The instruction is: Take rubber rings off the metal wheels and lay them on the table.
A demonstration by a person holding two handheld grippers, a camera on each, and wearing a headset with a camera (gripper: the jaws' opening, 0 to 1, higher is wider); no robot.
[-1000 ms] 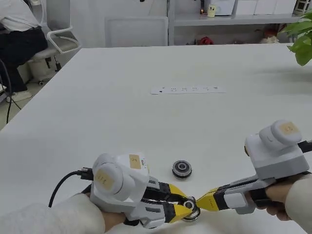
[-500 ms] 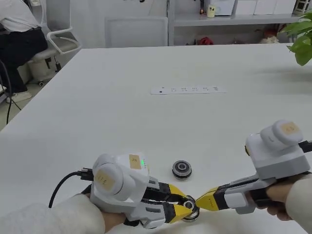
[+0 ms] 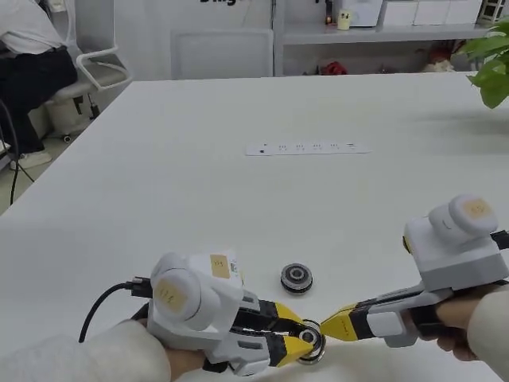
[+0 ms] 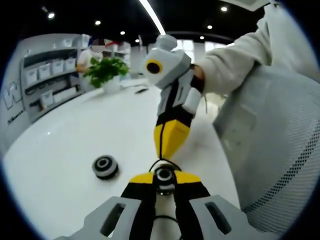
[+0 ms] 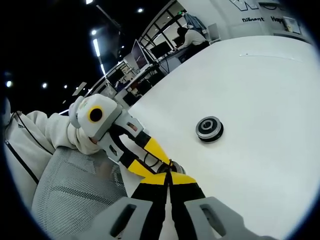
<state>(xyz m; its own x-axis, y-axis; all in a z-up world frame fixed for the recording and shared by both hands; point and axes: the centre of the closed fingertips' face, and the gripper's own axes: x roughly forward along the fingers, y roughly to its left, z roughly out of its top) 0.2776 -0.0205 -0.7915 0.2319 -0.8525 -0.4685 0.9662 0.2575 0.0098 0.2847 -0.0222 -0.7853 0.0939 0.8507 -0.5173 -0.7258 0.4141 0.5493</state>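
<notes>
Low in the head view, my left gripper (image 3: 306,344) is shut on a small metal wheel (image 3: 311,344) just above the table. In the left gripper view the wheel (image 4: 165,176) sits between the yellow jaw tips. My right gripper (image 3: 324,328) comes in from the right, its tips meeting the wheel. Its jaws are shut on the thin black rubber ring (image 4: 164,162), which stands as a loop off the wheel's rim. A second wheel (image 3: 297,276) with its black ring on lies flat on the white table, also seen as wheel (image 4: 105,166) and wheel (image 5: 209,128).
A white power strip (image 3: 306,147) lies at mid-table. A green plant (image 3: 493,68) stands at the far right edge. An office chair (image 3: 99,68) and a seated person (image 3: 28,48) are beyond the table's far left corner.
</notes>
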